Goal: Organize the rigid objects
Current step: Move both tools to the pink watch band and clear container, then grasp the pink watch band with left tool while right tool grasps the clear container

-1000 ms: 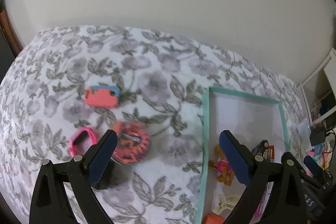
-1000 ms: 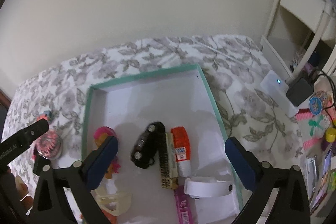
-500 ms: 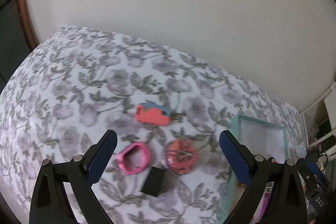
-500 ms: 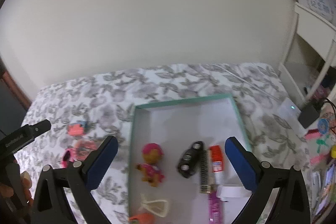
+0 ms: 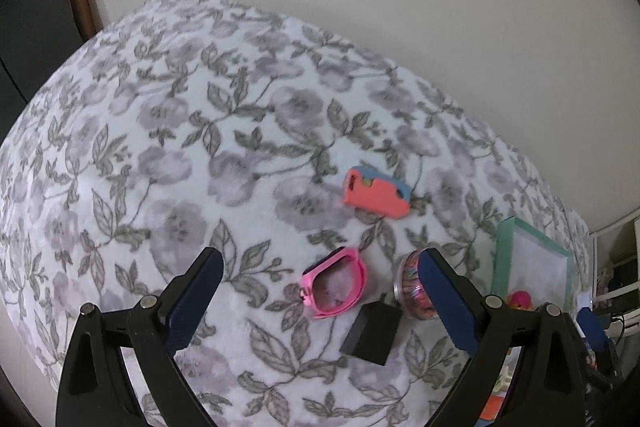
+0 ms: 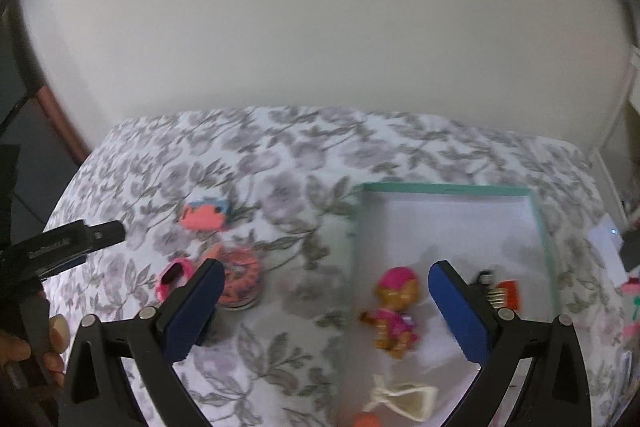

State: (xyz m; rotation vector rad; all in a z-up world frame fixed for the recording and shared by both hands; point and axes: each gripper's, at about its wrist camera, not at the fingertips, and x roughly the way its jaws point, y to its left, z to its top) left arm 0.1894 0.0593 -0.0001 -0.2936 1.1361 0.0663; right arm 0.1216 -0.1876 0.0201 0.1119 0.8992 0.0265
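Observation:
My left gripper (image 5: 320, 291) is open and empty above the floral bedspread. Ahead of it lie a pink watch (image 5: 336, 283), a black block (image 5: 372, 331), a round jar of coloured bands (image 5: 412, 287) behind the right finger, and a coral-and-blue toy (image 5: 376, 193). My right gripper (image 6: 324, 307) is open and empty, straddling the left wall of the teal-rimmed white box (image 6: 444, 187). The box holds a pink-and-orange figure (image 6: 394, 307), a cream hair clip (image 6: 404, 397) and a red-and-black item (image 6: 500, 291). The jar (image 6: 240, 279), watch (image 6: 174, 277) and coral toy (image 6: 204, 215) show left of the box.
The floral bedspread (image 5: 180, 155) runs back to a plain white wall. The box (image 5: 532, 259) sits at its right end. The other gripper (image 6: 64, 247) and a hand show at the left edge of the right wrist view. White furniture and clutter stand beyond the bed's right edge.
Both grippers have pulled back, up and to the left. The left view swung off the box toward the loose toys; the right view now takes in the toys left of the box.

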